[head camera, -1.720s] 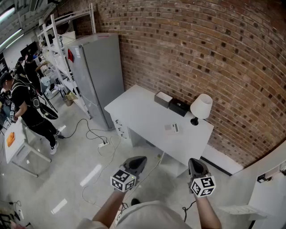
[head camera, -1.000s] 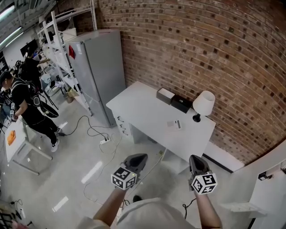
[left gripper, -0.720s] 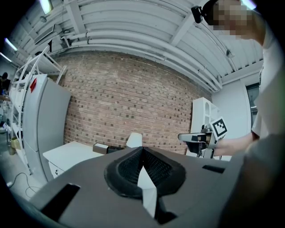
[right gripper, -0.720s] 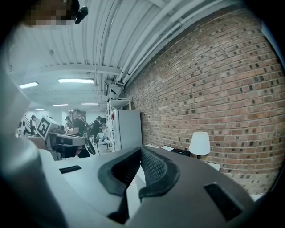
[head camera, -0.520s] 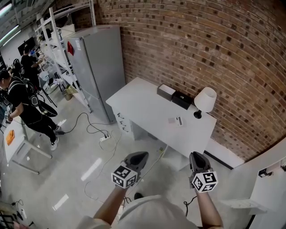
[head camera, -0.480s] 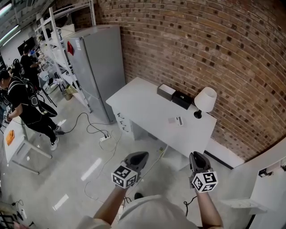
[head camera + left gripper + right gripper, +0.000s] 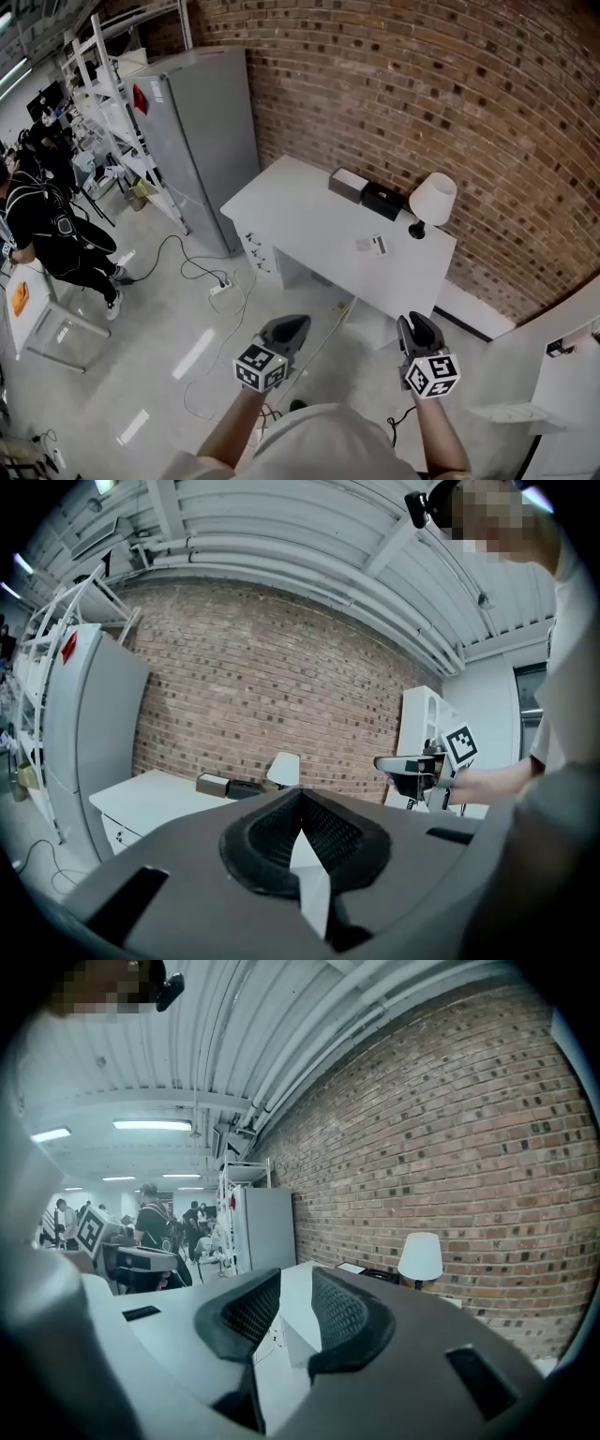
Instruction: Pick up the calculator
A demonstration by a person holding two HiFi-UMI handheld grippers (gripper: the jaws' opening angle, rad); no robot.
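Nearest the person, the right gripper (image 7: 418,324) is opening up: its jaws have just been spreading from closed and are now standing apart, with nothing between them but floor and the desk's edge beyond. That reads as the right gripper getting ready for the grab. The left gripper (image 7: 293,325) is riding beside it with its jaws pressed together, empty, and looks to be taking no part yet.

Both grippers are hanging over the bare floor, well short of the white desk (image 7: 300,220). Compared with the view a second ago, the desk is sitting slightly nearer and more square in front, so the person appears to be walking up to it.

On the desk, the small flat item that is most likely the calculator (image 7: 372,245) is lying alone toward the right part of the top, near the front of the lamp (image 7: 433,200) and apart from the grey box (image 7: 348,184) and black box (image 7: 382,200) at the brick wall. Nothing is touching it yet; the approach is still under way.
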